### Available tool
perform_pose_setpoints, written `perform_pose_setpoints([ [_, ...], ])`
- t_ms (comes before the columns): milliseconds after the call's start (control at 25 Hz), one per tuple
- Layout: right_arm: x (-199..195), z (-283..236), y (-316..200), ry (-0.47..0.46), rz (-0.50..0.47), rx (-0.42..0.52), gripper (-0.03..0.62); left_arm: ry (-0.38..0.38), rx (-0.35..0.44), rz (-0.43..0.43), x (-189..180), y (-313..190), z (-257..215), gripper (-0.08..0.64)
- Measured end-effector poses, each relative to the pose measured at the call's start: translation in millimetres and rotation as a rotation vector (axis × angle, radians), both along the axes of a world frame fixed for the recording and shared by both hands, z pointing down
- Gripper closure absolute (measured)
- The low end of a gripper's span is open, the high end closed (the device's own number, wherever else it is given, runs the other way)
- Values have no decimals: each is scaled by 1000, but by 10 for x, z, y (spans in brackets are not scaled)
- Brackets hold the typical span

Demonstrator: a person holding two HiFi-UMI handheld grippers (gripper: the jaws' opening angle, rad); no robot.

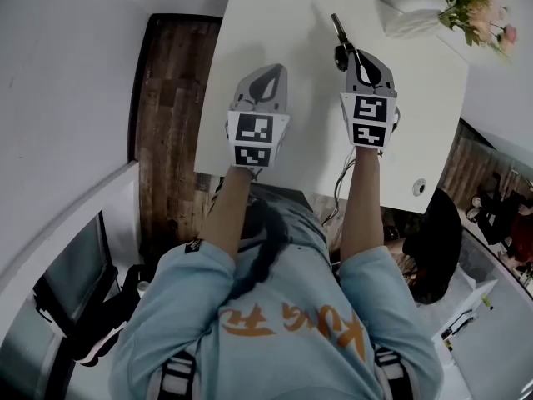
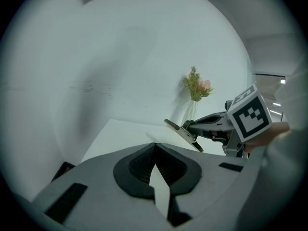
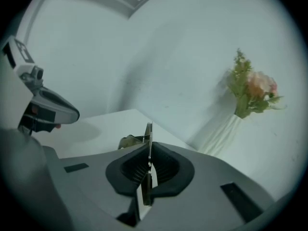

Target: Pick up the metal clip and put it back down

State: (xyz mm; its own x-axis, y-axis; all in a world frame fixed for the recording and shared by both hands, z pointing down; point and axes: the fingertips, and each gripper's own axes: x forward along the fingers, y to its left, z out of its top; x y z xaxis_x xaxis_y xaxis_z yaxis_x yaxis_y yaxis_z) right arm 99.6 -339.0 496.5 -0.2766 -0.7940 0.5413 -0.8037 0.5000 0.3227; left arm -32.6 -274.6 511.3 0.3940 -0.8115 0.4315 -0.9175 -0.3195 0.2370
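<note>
Quick status from us. The right gripper [image 1: 351,58] is clenched on the metal clip [image 1: 339,33]. In the right gripper view the jaws are pinched on a thin metal plate seen edge-on [image 3: 148,136], and the rest of the clip pokes out past the tips.

The clip sits over the far right part of the white table [image 1: 275,23], sticking out toward the far edge. In the left gripper view it hangs tilted from the right gripper [image 2: 185,134]. To us it looks lifted off the surface, but we can't rule out one end touching.

The left gripper [image 1: 266,75] sits just to the left, nearer us. Its jaws are pressed together with nothing between them [image 2: 154,148], so it's just along for the ride.

The flowers [image 1: 476,2] at the far right corner are well clear.

So we'd say the grab is done and the pick-up is done or nearly so. What's left is setting the clip back down and letting go.
</note>
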Motion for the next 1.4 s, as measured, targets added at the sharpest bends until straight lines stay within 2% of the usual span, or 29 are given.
perform_pose_setpoints([
  [360,475,-737,791,-274,161,132,578,21,112,33,333,601,-485,535],
  [480,689,-915,1045,-332,199,177,578,17,161,49,435,710,-672,535],
  [640,939,-1064,1261,-348,223,212,578,24,201,54,541,790,-879,535],
  [880,1203,-1110,1470,-386,265,232,578,4,224,118,840,930,-983,535],
  [1240,1230,-690,1728,-356,273,159,578,-44,153,179,993,1179,-715,535],
  [1400,1202,-431,1816,-302,261,110,578,-61,109,198,1030,1278,-528,535],
])
